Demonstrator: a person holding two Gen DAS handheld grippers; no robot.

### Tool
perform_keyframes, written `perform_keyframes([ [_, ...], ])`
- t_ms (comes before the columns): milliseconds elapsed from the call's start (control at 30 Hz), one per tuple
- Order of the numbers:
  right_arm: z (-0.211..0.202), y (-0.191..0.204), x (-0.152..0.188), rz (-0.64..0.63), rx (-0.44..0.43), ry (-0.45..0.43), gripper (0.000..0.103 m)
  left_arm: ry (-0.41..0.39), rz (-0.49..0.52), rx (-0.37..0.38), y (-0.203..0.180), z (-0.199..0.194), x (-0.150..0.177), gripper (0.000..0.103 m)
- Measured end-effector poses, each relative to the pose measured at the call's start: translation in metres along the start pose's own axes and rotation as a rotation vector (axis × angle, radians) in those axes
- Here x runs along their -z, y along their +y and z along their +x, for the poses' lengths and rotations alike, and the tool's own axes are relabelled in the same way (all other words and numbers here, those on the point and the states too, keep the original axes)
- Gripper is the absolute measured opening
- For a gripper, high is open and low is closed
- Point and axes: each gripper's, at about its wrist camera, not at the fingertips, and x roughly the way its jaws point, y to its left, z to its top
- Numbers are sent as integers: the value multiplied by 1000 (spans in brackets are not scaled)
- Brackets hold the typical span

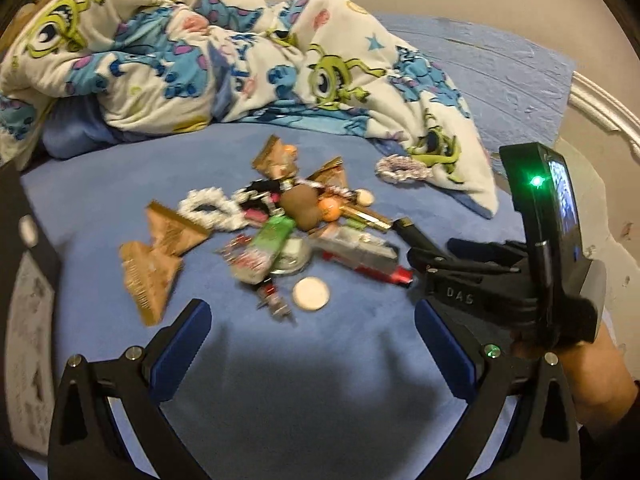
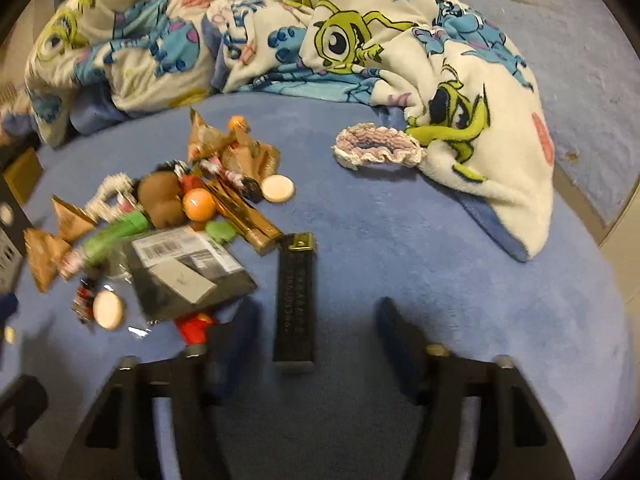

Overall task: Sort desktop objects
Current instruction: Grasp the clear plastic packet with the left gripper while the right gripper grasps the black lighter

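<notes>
A pile of small things (image 1: 280,232) lies on the blue bed cover: brown triangular packets (image 1: 160,248), a white scrunchie (image 1: 208,208), an orange ball (image 2: 199,204), a green tube (image 1: 272,236), a grey barcoded package (image 2: 188,268) and cream discs (image 1: 311,294). My left gripper (image 1: 312,320) is open just in front of the pile, with nothing between its fingers. A long black box with a gold cap (image 2: 295,300) lies between the fingers of my right gripper (image 2: 316,320). Gaps show on both sides of the box, so the pads do not press it. The right gripper (image 1: 430,258) also shows in the left wrist view.
A bunched cartoon-monster blanket (image 2: 360,40) lies behind the pile. A purple-white scrunchie (image 2: 376,146) rests by its edge. Bare blue cover (image 2: 400,240) spreads right of the pile. The bed's edge and floor (image 1: 600,200) are at the far right. A dark printed box (image 1: 28,320) stands at the left.
</notes>
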Motion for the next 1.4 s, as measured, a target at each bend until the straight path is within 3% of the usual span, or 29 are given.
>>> perform_keyframes([
  [67,-1,-4,0,10,-2,-4,35,12,-7,32,-3,9,-5,103],
  [133,-3,-11,-1,31,-7,-4,24,17,-9,52,-8,17,-8,103],
  [233,-4,-20,-2,60,-37,2,18,22,3,54,-18,31,-13,102],
  [467,-6,-26,-2,92,-80,8,18,63,-7,89,-27,60,-25,96],
  [667,-7,-27,-1,86,-97,7,18,163,-20,105,-28,90,-30,59],
  [700,-7,-29,-1,94,-106,8,18,169,-23,110,-28,92,-30,58],
  [800,-8,-31,0,102,-119,10,18,161,-20,127,-29,91,-31,35],
  [1000,-9,-32,0,105,-129,14,18,149,2,109,-36,82,-30,13],
  [1400,-16,-33,0,117,-153,14,18,99,-7,102,-28,53,-37,3],
])
